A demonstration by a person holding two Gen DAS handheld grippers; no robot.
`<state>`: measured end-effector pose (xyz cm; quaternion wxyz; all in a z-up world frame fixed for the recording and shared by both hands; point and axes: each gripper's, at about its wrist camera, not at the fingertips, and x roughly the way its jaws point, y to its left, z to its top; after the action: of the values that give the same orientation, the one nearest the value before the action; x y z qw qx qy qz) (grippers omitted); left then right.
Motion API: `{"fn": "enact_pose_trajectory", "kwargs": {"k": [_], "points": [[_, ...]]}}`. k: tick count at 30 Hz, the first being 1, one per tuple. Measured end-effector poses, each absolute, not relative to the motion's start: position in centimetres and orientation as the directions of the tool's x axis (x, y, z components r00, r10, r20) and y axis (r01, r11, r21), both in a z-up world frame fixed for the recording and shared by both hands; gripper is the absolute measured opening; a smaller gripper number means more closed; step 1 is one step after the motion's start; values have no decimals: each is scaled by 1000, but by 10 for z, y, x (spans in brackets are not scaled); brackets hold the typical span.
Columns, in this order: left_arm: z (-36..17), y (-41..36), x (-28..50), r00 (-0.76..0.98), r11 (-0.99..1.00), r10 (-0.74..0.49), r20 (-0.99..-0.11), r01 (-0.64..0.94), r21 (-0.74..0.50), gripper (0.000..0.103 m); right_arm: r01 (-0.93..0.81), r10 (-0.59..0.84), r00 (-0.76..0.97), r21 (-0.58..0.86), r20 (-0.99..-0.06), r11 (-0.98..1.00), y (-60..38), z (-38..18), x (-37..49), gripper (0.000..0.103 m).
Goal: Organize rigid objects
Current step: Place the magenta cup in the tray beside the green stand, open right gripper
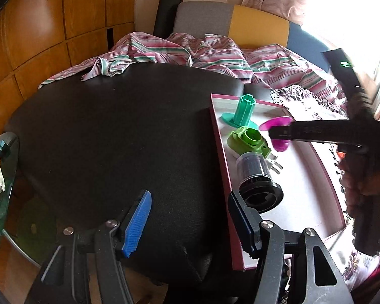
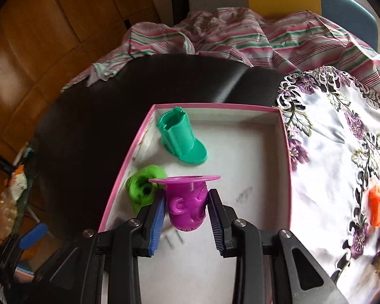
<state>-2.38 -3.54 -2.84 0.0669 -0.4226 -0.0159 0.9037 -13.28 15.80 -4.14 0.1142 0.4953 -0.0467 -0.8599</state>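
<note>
A pink-rimmed white box [image 2: 283, 126] holds a teal spool [image 2: 182, 139] and a lime green plug adapter [image 2: 141, 187]. My right gripper [image 2: 187, 202] is shut on a magenta flanged cup [image 2: 186, 202] and holds it over the box, near its left side. In the left wrist view the box [image 1: 221, 152] also holds a black and clear cylinder [image 1: 255, 177], next to the green adapter [image 1: 248, 139] and teal spool [image 1: 243, 111]. My left gripper [image 1: 190, 215] is open and empty, straddling the box's left wall near its front corner. The magenta cup [image 1: 278, 122] shows partly behind the right gripper's finger.
The box rests on a black leather seat [image 1: 114, 139]. A striped cloth [image 2: 240, 35] lies behind. A flowered white cloth [image 2: 342, 164] lies right of the box with an orange block [image 2: 377, 207] on it. Wooden panels stand at the left.
</note>
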Motion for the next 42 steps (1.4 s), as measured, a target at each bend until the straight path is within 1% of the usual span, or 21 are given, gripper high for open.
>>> {"fn": "enact_pose_trajectory", "kwargs": {"k": [3, 7, 13, 21, 42], "points": [[-30, -37, -24, -631, -991, 132, -764, -102, -87, 64, 153, -210, -484, 155, -849, -976, 146, -50, -147, 33], [-30, -39, -23, -630, -991, 132, -765, -96, -92, 64, 143, -210, -473, 161, -856, -977, 142, -54, -159, 33], [-29, -40, -22, -637, -992, 126, -760, -88, -91, 64, 150, -219, -484, 166, -847, -975, 144, -52, -153, 44], [-27, -40, -21, -639, -992, 123, -760, -88, -87, 64, 149, -223, -515, 170, -827, -974, 148, -41, -142, 48], [-20, -23, -13, -650, -991, 121, -750, -126, -50, 64, 106, -200, -598, 172, -776, -979, 194, -13, -95, 48]]}}
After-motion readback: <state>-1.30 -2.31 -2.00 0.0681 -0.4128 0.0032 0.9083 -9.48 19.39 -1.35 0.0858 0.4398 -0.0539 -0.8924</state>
